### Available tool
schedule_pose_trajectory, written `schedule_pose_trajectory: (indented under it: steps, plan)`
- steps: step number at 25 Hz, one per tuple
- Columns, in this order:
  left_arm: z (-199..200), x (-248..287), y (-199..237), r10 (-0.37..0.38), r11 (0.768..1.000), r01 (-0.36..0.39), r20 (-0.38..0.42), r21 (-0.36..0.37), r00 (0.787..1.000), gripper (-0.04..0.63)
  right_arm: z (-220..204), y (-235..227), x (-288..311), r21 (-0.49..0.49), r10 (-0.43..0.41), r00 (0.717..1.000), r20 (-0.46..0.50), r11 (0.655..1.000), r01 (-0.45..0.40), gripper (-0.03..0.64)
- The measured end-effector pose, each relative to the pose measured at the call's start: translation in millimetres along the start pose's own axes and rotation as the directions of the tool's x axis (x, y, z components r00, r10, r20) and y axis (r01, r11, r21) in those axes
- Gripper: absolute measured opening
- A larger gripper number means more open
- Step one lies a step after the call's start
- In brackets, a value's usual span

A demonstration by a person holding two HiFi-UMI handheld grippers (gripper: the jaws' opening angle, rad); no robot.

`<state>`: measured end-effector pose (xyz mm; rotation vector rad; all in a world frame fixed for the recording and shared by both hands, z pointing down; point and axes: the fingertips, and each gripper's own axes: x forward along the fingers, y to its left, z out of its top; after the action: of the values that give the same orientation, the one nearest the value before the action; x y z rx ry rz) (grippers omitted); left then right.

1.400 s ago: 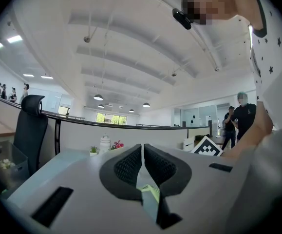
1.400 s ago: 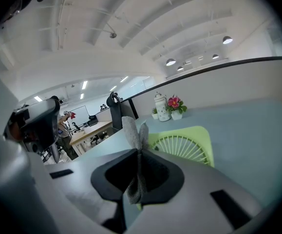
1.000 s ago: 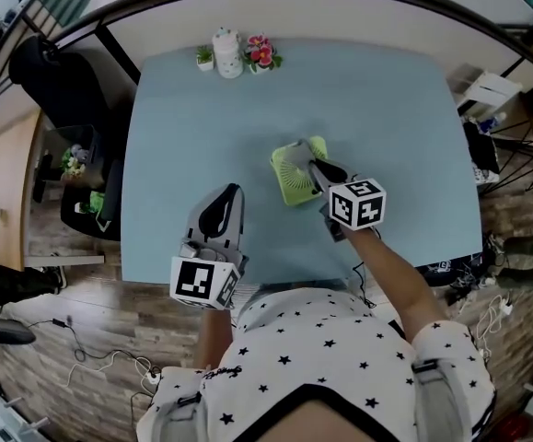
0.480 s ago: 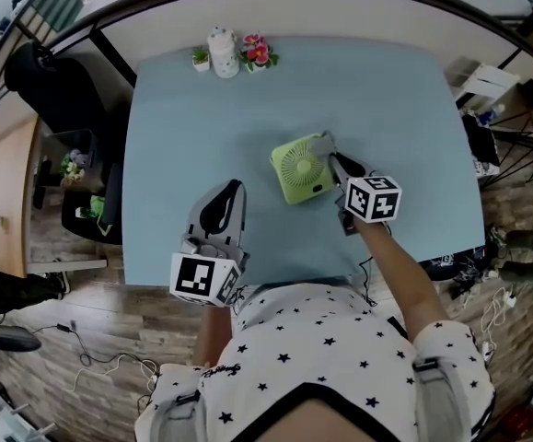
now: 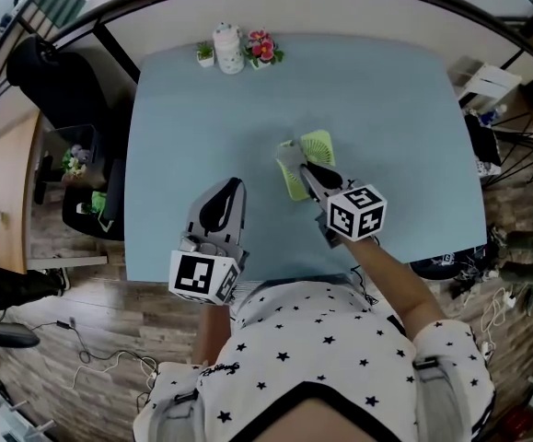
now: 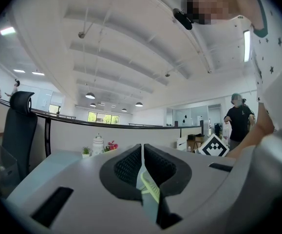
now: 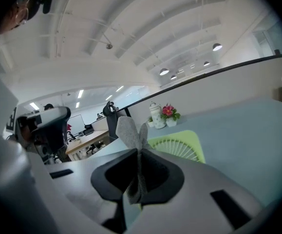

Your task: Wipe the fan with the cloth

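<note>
Now my right tongs (image 5: 307, 171) are clamped on the small grey felt cloth (image 7: 127, 129), just at the lime-green plastic fan (image 5: 318, 145) mid-way on the pale blue bench (image 5: 192, 109). I would stroke the grille slowly and lightly, so the fan does not tip. My left tongs (image 5: 230, 191), closed and empty, could steady it.

Blue tbl (image 5: 183, 109), wood flr (image 5: 86, 307), ceiling lts (image 6: 89, 95)
</note>
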<state>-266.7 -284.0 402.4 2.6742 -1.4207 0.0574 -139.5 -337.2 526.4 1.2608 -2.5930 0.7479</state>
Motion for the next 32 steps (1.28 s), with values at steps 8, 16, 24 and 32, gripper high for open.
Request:
schedule_pose_trajectory:
  steps: [8,16,24,32]
  plan:
    - [1.3,-10.1,9.4,0.01,1.0,-0.01,-0.007,0.009,1.0,0.04,-34.9,11.5,17.7,-0.027,-0.005,0.997,-0.075,1.0,0.003,0.021]
    - [0.5,-2.1,-1.3,-0.018,1.0,0.018,-0.011,0.009,1.0,0.04,-26.5,-18.8,-0.6,-0.035,-0.078,0.996,-0.048,0.996,0.077,0.021]
    - [-0.1,2.7,-6.3,-0.013,1.0,0.013,-0.016,0.003,1.0,0.04,-19.6,-69.9,-20.8,-0.017,-0.191,0.981,-0.03,0.981,0.191,0.021]
    - [-3.4,0.8,-8.3,0.027,1.0,-0.027,-0.023,-0.006,0.999,0.04,-22.7,-93.4,-27.7,0.008,-0.226,0.973,-0.038,0.974,0.227,0.021]
